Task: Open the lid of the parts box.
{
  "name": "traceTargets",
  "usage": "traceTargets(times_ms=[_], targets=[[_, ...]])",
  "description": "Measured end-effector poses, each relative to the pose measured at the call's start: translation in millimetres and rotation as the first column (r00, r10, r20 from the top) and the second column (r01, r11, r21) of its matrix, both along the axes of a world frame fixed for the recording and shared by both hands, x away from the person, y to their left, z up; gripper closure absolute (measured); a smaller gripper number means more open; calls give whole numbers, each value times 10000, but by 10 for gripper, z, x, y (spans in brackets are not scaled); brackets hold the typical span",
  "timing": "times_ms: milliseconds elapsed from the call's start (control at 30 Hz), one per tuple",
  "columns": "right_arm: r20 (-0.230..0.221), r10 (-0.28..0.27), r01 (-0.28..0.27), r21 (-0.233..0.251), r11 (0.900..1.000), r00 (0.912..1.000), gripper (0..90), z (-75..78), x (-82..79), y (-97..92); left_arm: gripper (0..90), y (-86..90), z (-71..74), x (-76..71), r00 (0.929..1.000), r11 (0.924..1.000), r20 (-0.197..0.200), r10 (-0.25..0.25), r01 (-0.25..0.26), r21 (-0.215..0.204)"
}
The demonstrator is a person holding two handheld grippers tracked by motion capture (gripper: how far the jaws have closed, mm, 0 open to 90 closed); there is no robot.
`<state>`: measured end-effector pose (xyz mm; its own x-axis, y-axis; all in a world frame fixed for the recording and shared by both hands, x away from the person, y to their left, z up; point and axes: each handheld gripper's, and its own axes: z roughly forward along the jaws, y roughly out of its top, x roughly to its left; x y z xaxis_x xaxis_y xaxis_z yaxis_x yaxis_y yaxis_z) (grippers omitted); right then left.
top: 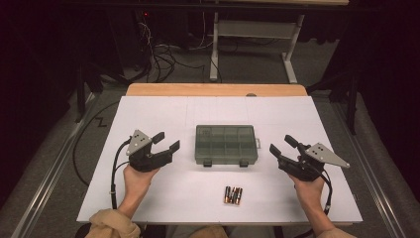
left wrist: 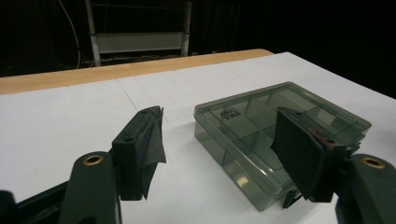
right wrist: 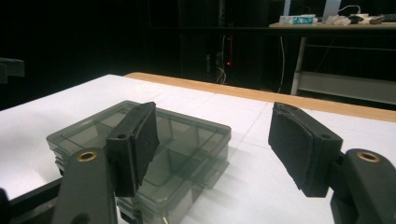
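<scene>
A smoky, see-through compartment box [top: 226,144] with its lid shut lies in the middle of the white table [top: 148,114]. Several batteries [top: 233,195] lie side by side in front of it, near the table's front edge. My left gripper [top: 166,141] is held open to the left of the box, empty, jaws pointing toward it. My right gripper [top: 282,145] is open and empty to the right of the box. The left gripper view has the box [left wrist: 261,135] just beyond the open jaws [left wrist: 219,149]; the right gripper view has the box [right wrist: 173,140] behind its left jaw, with the gripper [right wrist: 219,144] open.
A wooden strip [top: 215,89] runs along the table's far edge. Beyond it stands a white table frame [top: 255,34], with cables [top: 158,54] on the floor. A cable [top: 116,168] trails from the left gripper over the table's left part.
</scene>
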<state>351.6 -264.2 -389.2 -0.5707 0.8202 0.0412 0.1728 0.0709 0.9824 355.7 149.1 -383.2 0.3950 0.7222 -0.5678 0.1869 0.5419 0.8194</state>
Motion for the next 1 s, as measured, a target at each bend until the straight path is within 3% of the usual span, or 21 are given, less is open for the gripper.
traceTargets(times_ms=[300,533,700,1000], targets=[[-66,181,-182,-102,9998,9998,348,-6,82,121,338,-94,13,75,10000,9998,19,-86,86,-185],[-199,280,-284,-200,9994,9994,349,-22,155,202,339,-202,11,142,9997,9997,10,-245,245,-51],[-502,416,-430,-259,9987,9979,348,-26,217,275,338,-276,36,193,9994,9995,92,-322,322,68],[-1434,395,-477,-544,9974,9889,374,-15,319,309,333,-334,3,280,9986,9986,-429,-294,313,432]])
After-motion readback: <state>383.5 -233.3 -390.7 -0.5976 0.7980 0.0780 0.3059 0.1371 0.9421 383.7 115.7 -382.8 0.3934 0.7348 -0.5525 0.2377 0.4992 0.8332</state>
